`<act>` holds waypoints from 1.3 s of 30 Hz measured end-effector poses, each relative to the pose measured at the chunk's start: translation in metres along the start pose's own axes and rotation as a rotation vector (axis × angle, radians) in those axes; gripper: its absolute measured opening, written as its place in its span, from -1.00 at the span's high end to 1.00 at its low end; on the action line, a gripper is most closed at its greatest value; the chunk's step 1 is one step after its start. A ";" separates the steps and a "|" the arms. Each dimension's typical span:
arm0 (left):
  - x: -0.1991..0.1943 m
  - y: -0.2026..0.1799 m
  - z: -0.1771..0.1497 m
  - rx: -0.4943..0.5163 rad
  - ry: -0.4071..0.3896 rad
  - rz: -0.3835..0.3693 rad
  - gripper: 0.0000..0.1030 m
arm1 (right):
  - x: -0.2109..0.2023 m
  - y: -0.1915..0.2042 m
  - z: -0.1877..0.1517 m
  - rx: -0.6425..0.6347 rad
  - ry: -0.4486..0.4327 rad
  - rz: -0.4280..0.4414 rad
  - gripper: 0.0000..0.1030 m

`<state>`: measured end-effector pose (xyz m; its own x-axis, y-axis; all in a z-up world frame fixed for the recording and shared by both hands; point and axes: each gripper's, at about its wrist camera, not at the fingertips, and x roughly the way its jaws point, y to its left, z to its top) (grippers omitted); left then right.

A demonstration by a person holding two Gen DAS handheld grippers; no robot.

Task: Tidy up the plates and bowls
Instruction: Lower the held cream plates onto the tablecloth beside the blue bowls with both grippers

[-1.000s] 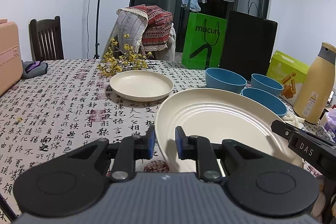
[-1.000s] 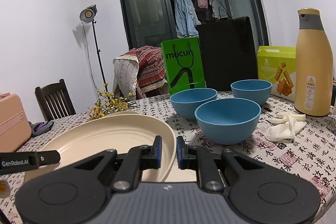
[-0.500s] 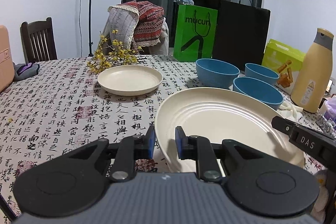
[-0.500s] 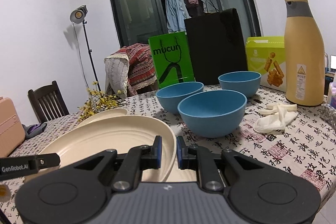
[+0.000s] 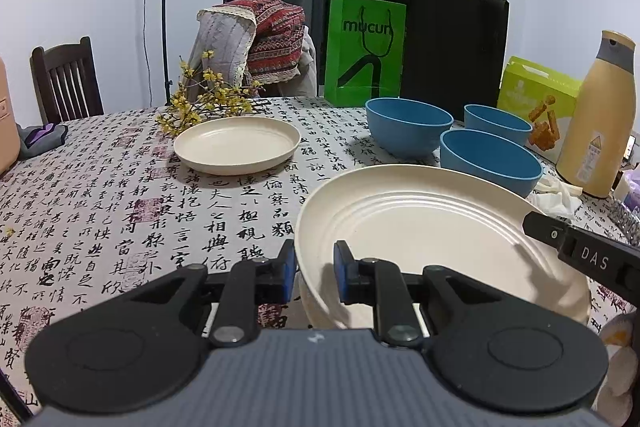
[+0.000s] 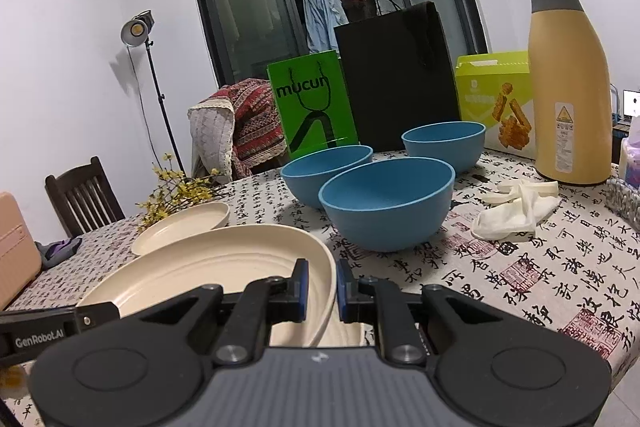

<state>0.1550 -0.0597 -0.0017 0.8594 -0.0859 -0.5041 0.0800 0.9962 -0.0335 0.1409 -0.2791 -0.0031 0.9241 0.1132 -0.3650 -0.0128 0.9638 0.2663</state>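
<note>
Grippers at a table (image 5: 100, 211) draped in calligraphy cloth, left gripper (image 5: 315, 273) and right gripper (image 6: 322, 287) each clamped on opposite rims of a large cream plate (image 5: 432, 227), smaller cream plate (image 5: 237, 144) beyond, three blue bowls (image 6: 387, 201) clustered near a tan flask (image 6: 568, 83).

Left claw (image 5: 314, 274), right claw (image 6: 322, 285): both clamped, level

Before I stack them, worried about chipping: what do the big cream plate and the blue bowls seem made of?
Big cream plate: looks like matte plastic or plant-fibre composite; soft dull sheen, thin rim, moulded rings. Blue bowls: probably the same; flat even colour, no glaze glare. Ceramic can't be ruled out.
</note>
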 end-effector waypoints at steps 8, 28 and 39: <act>0.009 -0.006 -0.005 0.017 0.001 0.007 0.63 | 0.006 -0.007 -0.003 0.004 0.011 -0.014 0.73; 0.036 -0.012 -0.016 0.056 -0.011 0.044 0.63 | 0.024 -0.012 -0.012 -0.011 0.030 -0.010 0.73; 0.044 -0.014 -0.022 0.084 -0.009 0.060 0.62 | 0.033 -0.011 -0.018 -0.062 0.035 -0.026 0.73</act>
<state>0.1808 -0.0775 -0.0424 0.8685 -0.0268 -0.4949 0.0700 0.9952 0.0688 0.1642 -0.2816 -0.0337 0.9105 0.0952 -0.4023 -0.0137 0.9795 0.2008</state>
